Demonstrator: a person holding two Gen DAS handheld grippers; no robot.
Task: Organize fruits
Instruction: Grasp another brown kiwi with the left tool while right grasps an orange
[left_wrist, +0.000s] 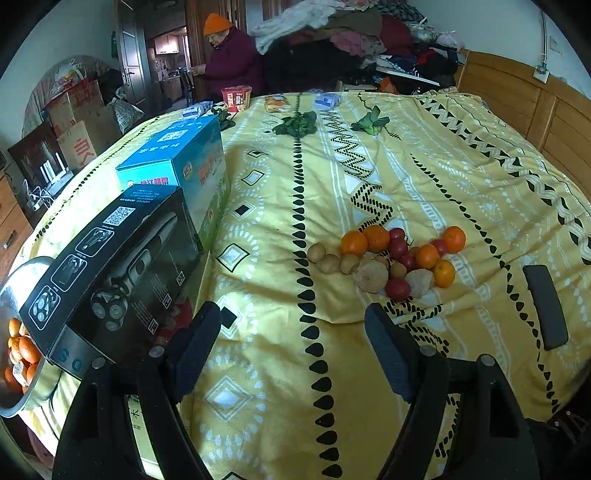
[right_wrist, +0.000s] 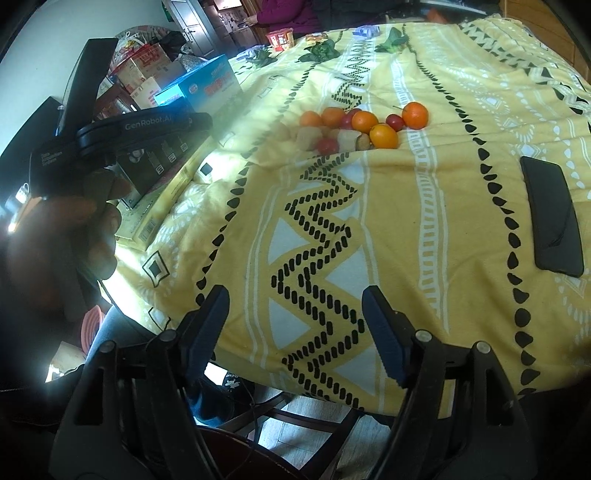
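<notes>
A heap of oranges, small red fruits and brown potatoes lies on the yellow patterned bedspread. My left gripper hangs open over bare cloth, short of the heap, nothing between its fingers. A steel bowl with several oranges sits at the far left edge. In the right wrist view the same heap, with its oranges, lies farther off. My right gripper is open over the bed's near edge, empty. The left gripper's body and the hand holding it show at left.
A black shaver box and a blue carton stand along the bed's left side. A black phone lies right of the heap. Leafy greens, a red cup and packets sit at the far end. A person sits behind.
</notes>
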